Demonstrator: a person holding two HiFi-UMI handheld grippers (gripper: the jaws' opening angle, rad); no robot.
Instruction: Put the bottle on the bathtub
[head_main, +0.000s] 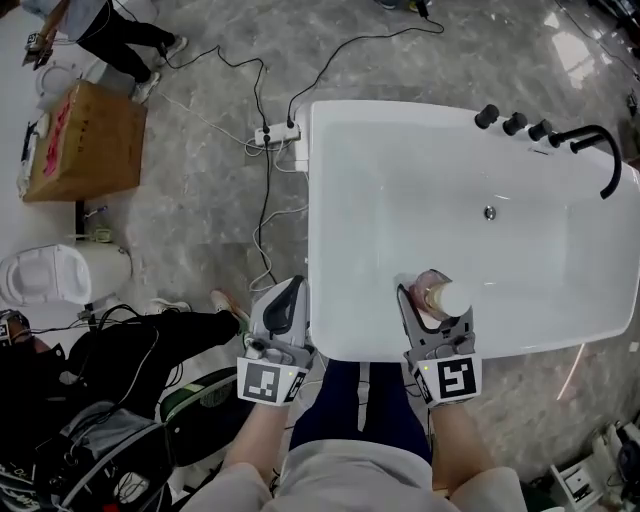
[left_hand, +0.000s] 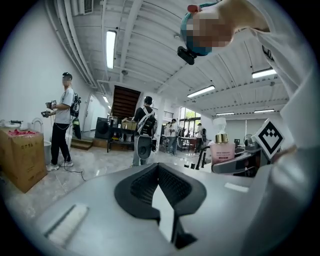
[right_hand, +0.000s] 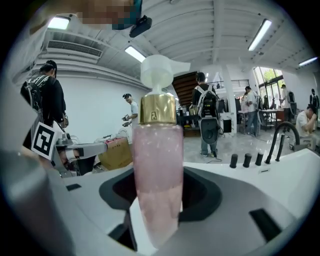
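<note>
Where the grey stone floor (head_main: 200, 210) runs down the left side, most of it is taken up. A cardboard box (head_main: 85, 140) sits at the far left, with a standing person (head_main: 120, 30) just beyond it. Nearer lie a white fixture that looks like a toilet (head_main: 50, 275) and a heap of black bags (head_main: 110, 400). Loose black cables (head_main: 265, 200) trail across the strip of floor between these and the tub. They lead up to a white power strip (head_main: 275, 133) that lies just beside the tub's far left corner.

The left gripper (head_main: 295, 288) hangs just outside the near left corner of the white bathtub (head_main: 318, 200), with its jaws closed together and nothing between them. The tub's broad basin is open and bare across its middle, and its flat near rim runs between the two grippers.

The right gripper (head_main: 432, 295) reaches over that near rim, its jaws clamped on the pink bottle (right_hand: 156, 165). The bottle stands upright, with a gold collar and a white pump cap. It is over the near part of the tub, and whether its base touches the tub cannot be told.

Further right, well apart from the bottle, is the drain (head_main: 489, 212). Along the far right rim are three black knobs (head_main: 513, 123) and a curved black faucet (head_main: 617, 158).
</note>
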